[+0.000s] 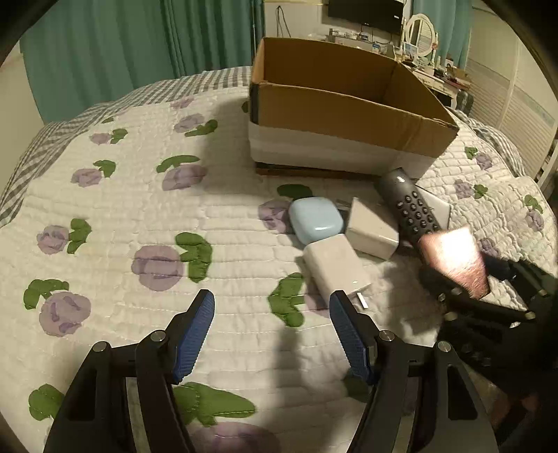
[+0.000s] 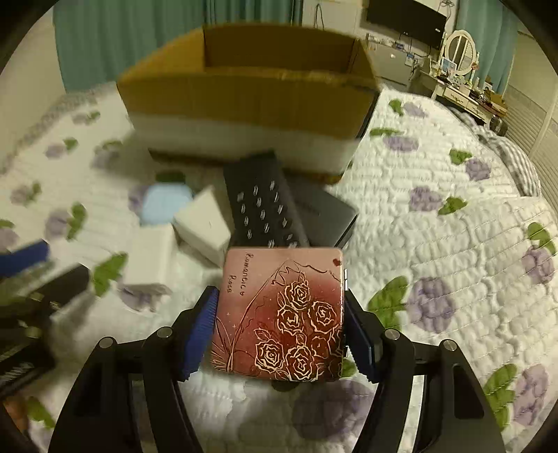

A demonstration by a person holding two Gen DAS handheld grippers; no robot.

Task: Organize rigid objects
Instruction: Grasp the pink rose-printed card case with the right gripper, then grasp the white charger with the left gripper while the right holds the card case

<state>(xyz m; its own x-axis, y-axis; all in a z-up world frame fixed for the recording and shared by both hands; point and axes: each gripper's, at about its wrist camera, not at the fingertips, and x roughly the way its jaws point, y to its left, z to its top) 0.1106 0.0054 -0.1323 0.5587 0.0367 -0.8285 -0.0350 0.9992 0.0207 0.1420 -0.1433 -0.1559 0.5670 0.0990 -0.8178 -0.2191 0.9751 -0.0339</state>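
Observation:
My right gripper (image 2: 280, 313) is shut on a pink tin with gold roses (image 2: 282, 313) and holds it above the quilt; the tin also shows in the left wrist view (image 1: 453, 261). My left gripper (image 1: 272, 313) is open and empty above the quilt. Ahead lie a black remote (image 1: 408, 205), a light blue case (image 1: 315, 217), two white adapters (image 1: 336, 265) (image 1: 371, 226) and a grey flat box (image 2: 321, 212). An open cardboard box (image 1: 348, 115) stands behind them; what is inside it is hidden.
The bed carries a white quilt with purple flowers (image 1: 157, 265). Teal curtains (image 1: 104, 45) hang behind. A dresser with a mirror (image 2: 460, 52) and a wall screen (image 2: 408, 17) are at the far right.

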